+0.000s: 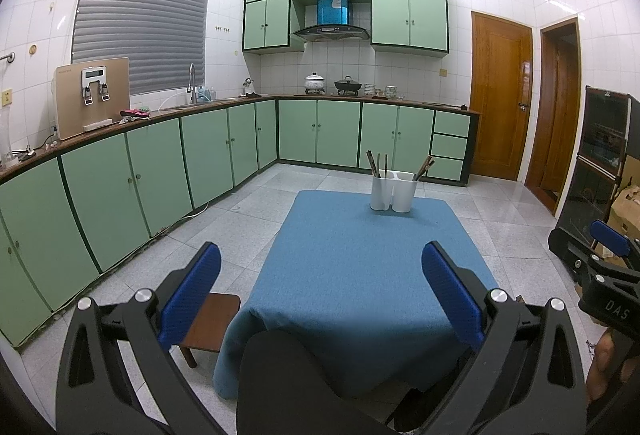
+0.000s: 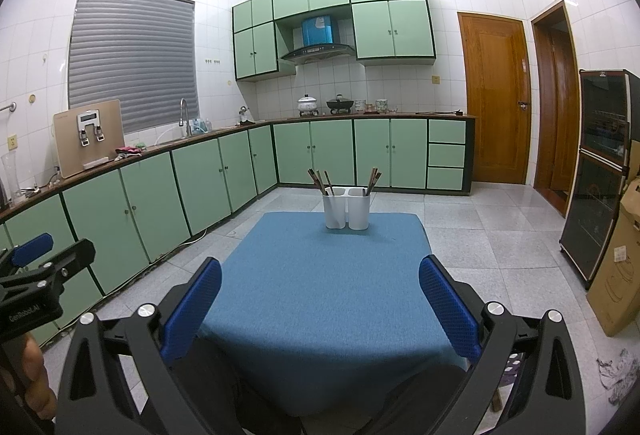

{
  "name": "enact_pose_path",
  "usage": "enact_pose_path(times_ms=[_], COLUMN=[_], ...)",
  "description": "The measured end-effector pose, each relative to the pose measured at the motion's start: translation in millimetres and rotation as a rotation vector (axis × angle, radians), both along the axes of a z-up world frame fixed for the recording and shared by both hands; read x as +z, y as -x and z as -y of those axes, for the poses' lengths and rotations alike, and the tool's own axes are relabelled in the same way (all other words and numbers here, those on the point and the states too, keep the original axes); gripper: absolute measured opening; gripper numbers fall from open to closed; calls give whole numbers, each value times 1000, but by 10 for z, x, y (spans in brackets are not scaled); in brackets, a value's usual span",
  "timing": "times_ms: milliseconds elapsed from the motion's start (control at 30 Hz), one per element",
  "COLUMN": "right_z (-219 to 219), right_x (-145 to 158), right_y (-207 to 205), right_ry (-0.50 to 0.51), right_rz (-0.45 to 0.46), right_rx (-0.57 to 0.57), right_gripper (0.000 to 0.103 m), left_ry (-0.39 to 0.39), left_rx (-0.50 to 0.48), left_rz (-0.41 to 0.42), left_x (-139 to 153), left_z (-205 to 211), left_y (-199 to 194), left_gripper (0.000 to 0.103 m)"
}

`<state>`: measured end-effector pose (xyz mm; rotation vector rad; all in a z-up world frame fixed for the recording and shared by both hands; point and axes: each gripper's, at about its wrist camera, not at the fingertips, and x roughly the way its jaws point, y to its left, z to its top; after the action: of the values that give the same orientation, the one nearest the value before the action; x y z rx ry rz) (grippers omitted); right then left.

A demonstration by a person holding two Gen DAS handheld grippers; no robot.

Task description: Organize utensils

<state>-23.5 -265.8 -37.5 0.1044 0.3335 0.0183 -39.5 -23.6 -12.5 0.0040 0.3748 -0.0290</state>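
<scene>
Hovering level above the near edge of the blue table point(image 2: 320, 299) — left tongs point(image 1: 321, 267) and right tongs point(image 2: 320, 281) both gape, holding nothing.

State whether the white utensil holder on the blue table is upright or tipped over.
Upright. The white utensil holder stands on its base on the blue table, openings facing up, with chopsticks sticking out of both compartments.

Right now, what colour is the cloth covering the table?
Blue cloth, plain, clearest in the right wrist view.
</scene>
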Motion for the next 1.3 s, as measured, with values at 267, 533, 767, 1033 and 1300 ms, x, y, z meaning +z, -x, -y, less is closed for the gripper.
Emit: enact_pose_path(times_ms=[267,533,767,1033,1300], right_z=[1,0,-2,-5,-5], right_x=[-5,-5,-10,-11,-14], right_y=[-2,3,1,5,3], right_ry=[1,0,0,0,1], right_rz=[0,1,1,1,1], right_rx=[0,0,1,-1,1], right_gripper=[97,97,97,97,97], left_ry=[0,0,1,1,8], left_rx=[-1,0,0,0,-9], left_rz=[0,1,0,0,-2], left_x=[1,1,-3,-4,24], left_z=[7,7,0,1,17], left_y=[-2,2,-2,-1,2], left_gripper=[98,98,98,98,98])
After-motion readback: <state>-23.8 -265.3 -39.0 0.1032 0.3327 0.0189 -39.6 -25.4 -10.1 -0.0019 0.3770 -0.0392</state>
